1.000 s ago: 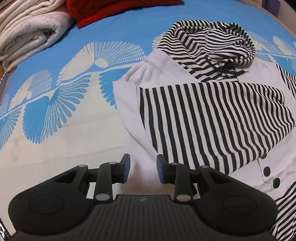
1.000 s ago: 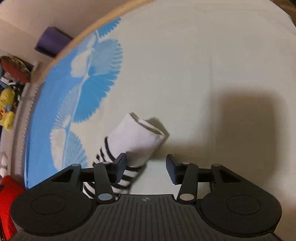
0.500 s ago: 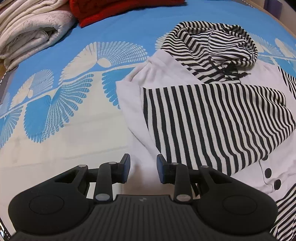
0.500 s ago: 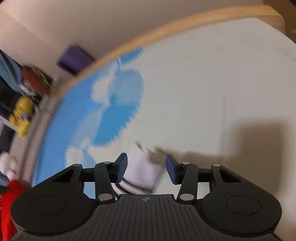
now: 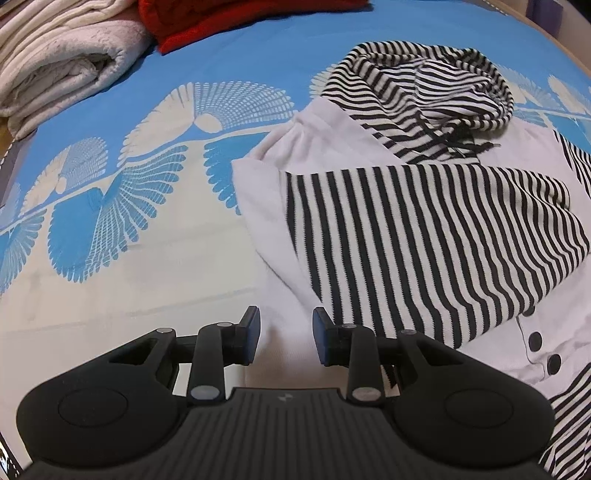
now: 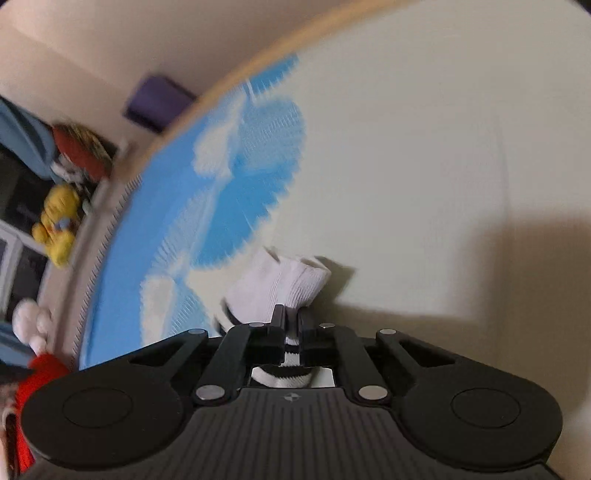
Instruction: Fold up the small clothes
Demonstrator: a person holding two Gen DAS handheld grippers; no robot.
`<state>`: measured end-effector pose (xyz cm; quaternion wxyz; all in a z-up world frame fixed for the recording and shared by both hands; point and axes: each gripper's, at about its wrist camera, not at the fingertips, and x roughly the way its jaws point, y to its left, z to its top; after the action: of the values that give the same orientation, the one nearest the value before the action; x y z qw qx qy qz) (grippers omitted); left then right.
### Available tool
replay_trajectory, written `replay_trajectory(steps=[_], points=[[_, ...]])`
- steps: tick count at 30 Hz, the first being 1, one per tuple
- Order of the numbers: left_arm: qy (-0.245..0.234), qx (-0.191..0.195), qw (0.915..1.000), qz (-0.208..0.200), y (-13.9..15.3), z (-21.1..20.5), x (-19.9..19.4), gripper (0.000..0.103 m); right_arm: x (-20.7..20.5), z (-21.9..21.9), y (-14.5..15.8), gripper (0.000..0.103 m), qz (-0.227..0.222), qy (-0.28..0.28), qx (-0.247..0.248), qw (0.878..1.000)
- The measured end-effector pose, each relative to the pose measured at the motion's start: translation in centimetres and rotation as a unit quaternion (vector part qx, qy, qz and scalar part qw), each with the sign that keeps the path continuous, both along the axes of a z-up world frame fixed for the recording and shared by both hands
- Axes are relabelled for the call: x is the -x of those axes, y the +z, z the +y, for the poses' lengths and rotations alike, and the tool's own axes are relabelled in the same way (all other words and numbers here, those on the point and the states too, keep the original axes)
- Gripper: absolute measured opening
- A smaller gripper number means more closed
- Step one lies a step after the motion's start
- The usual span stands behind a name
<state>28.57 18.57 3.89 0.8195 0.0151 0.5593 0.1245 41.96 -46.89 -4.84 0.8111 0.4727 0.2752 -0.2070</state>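
Bed under a blue-and-cream fan-print sheet (image 5: 155,206), wooden rim along its far edge (image 6: 258,70). Lying directly on it: a striped hooded top (image 5: 417,229) spread flat, a folded cream blanket (image 5: 62,62) and red cloth (image 5: 207,18) at the far end. The top's white cuff (image 6: 284,280) lies on the cream part.

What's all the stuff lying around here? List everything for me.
hooded top: one, white with black stripes, spread on the bed
sleeve cuff: one, white, pinched in the right gripper
bedsheet: one, blue and cream with fan pattern, under everything
blankets: one folded stack, off-white, far corner of the bed
red cloth: one, beside the blankets
soft toy: one, yellow, blurred, off the bed
purple object: one, beyond the bed's edge
left gripper: black, open, over the top's white edge
right gripper: black, shut on the cuff
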Motion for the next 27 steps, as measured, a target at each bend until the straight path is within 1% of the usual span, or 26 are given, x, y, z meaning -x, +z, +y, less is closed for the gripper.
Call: replay_trajectory(steps=[3, 4, 5, 6, 7, 9, 10, 11, 12, 14, 15, 16, 18, 19, 21, 23, 24, 27], points=[[-0.001, 0.000, 1.0000, -0.002, 0.2, 0.1, 0.0, 0.034, 0.1, 0.5, 3.7, 0.006, -0.065, 0.004, 0.007, 0.998], [-0.003, 0.000, 1.0000, -0.003, 0.2, 0.0, 0.0, 0.034, 0.2, 0.8, 5.0, 0.006, -0.069, 0.006, 0.017, 0.997], [-0.005, 0.000, 1.0000, -0.003, 0.2, -0.1, 0.0, 0.034, 0.3, 0.9, 5.4, 0.006, -0.057, 0.002, 0.026, 0.998], [-0.007, 0.000, 1.0000, -0.004, 0.2, -0.2, 0.1, 0.034, 0.5, 0.8, 5.3, 0.006, -0.031, -0.009, 0.030, 0.999], [-0.008, 0.001, 1.0000, -0.005, 0.3, -0.3, 0.1, 0.034, 0.6, 0.6, 4.7, 0.009, 0.000, -0.019, 0.030, 0.999], [-0.010, 0.002, 0.9999, -0.006, 0.4, -0.4, 0.3, 0.034, 0.8, -0.1, 2.3, 0.011, 0.081, -0.029, 0.019, 0.996], [-0.010, 0.001, 0.9999, -0.006, 0.4, -0.3, 0.3, 0.034, 1.1, -0.6, 0.8, 0.011, 0.110, -0.037, 0.001, 0.993], [-0.010, 0.001, 0.9999, -0.007, 0.4, -0.3, 0.4, 0.034, 1.4, -1.0, 0.0, 0.012, 0.119, -0.044, -0.015, 0.992], [-0.009, 0.001, 0.9999, -0.007, 0.5, -0.2, 0.4, 0.034, 1.8, -1.3, -0.7, 0.013, 0.113, -0.046, -0.032, 0.992], [-0.005, 0.000, 1.0000, -0.008, 0.5, 0.0, 0.5, 0.034, 1.5, -1.5, -0.6, 0.025, 0.096, -0.032, -0.028, 0.994], [-0.003, 0.000, 1.0000, -0.008, 0.5, 0.1, 0.5, 0.034, 1.3, -1.4, -0.5, 0.035, 0.087, -0.024, -0.020, 0.996], [-0.004, -0.001, 1.0000, -0.007, 0.5, 0.1, 0.5, 0.034, 1.1, -1.3, -0.5, 0.039, 0.078, -0.017, -0.014, 0.997], [-0.007, -0.001, 1.0000, -0.007, 0.5, 0.0, 0.5, 0.034, 0.8, -1.1, -0.7, 0.038, 0.075, -0.012, -0.003, 0.997], [-0.008, -0.001, 0.9999, -0.006, 0.5, -0.1, 0.5, 0.034, 0.8, -1.0, -0.8, 0.029, 0.075, -0.009, 0.005, 0.997], [-0.009, 0.000, 0.9999, -0.008, 0.5, 0.0, 0.6, 0.034, 0.6, -0.6, -0.2, 0.006, 0.089, -0.012, 0.033, 0.995], [-0.004, 0.002, 0.9999, -0.013, 0.8, 0.2, 0.7, 0.034, 0.5, 0.2, 0.7, 0.006, 0.091, -0.031, 0.060, 0.994], [0.000, 0.003, 0.9998, -0.017, 1.0, 0.3, 0.7, 0.034, 0.4, 1.0, 1.9, 0.006, 0.088, -0.035, 0.083, 0.992], [0.009, 0.008, 0.9995, -0.030, 1.7, 0.8, 0.9, 0.034, -0.9, 4.7, 5.8, 0.006, 0.060, -0.007, 0.158, 0.986]])
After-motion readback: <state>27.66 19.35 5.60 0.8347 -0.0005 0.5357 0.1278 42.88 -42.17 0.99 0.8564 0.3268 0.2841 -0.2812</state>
